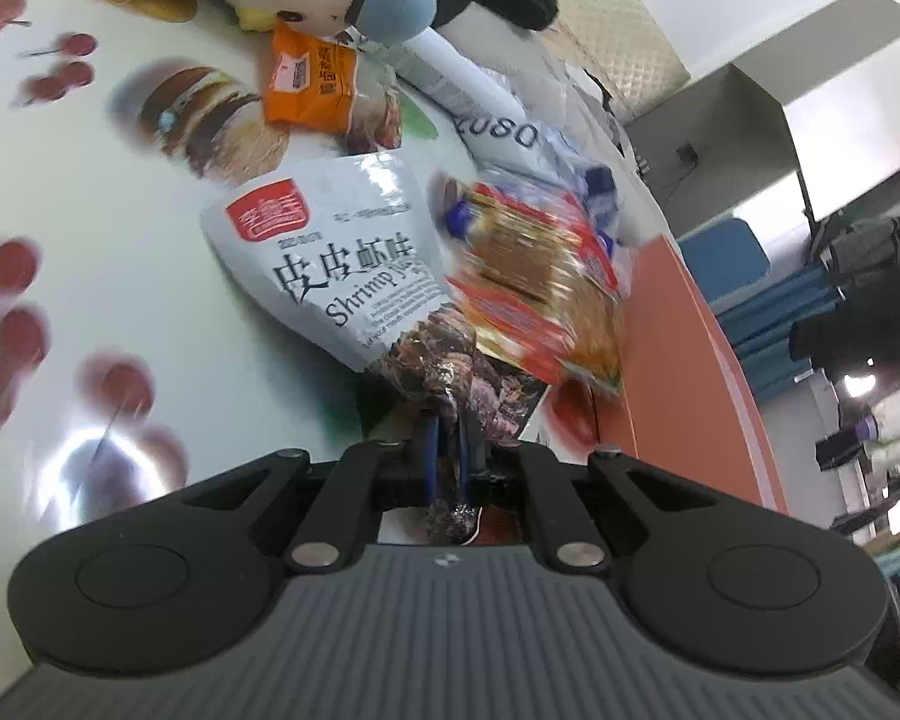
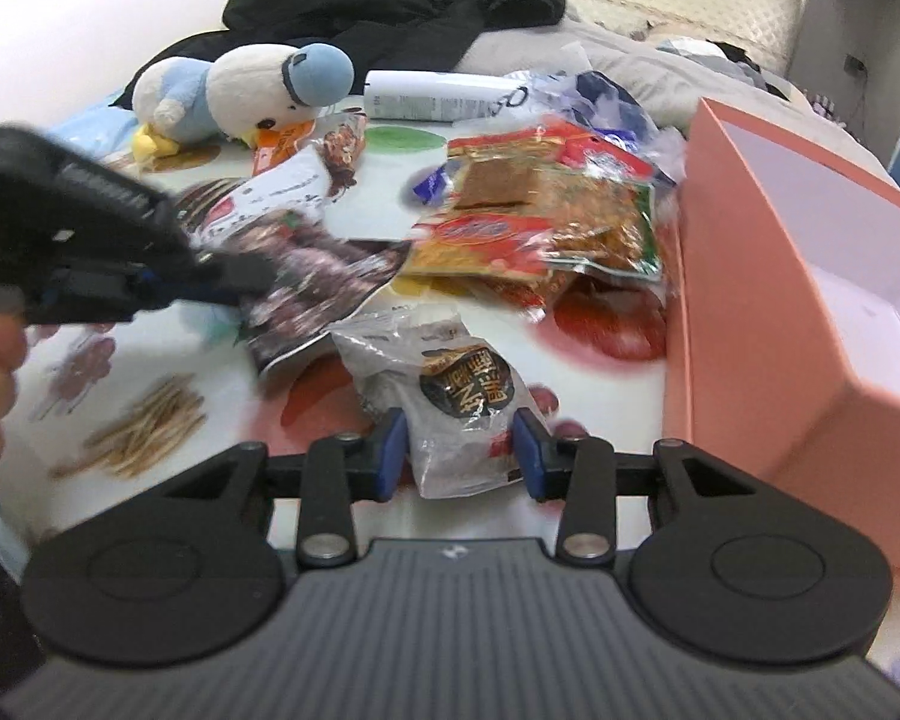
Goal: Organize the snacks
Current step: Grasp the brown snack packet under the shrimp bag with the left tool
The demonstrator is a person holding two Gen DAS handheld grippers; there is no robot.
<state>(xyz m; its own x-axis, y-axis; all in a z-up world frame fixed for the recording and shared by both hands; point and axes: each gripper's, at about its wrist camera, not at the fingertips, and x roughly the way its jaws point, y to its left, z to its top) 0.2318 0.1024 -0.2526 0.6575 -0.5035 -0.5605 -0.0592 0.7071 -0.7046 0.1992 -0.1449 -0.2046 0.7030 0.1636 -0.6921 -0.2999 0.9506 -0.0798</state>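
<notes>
So on the left side the left gripper [image 1: 447, 450] has its jaws pinched tight on the bottom corner of the shrimp snack bag [image 1: 336, 264], a soft crinkly foil pouch, light and floppy, so it dangles from the pinch over the printed tablecloth [image 1: 90, 180]. Moving across, the red and gold snack packs [image 2: 534, 210] lie piled mid-table, looking slick and likely to slide. Nearer, the right gripper [image 2: 461, 450] has its blue pads pressed against both sides of the small clear snack packet [image 2: 450, 396]; puffy, better held by a sealed edge. Far right, the open pink box [image 2: 750, 300] waits.
</notes>
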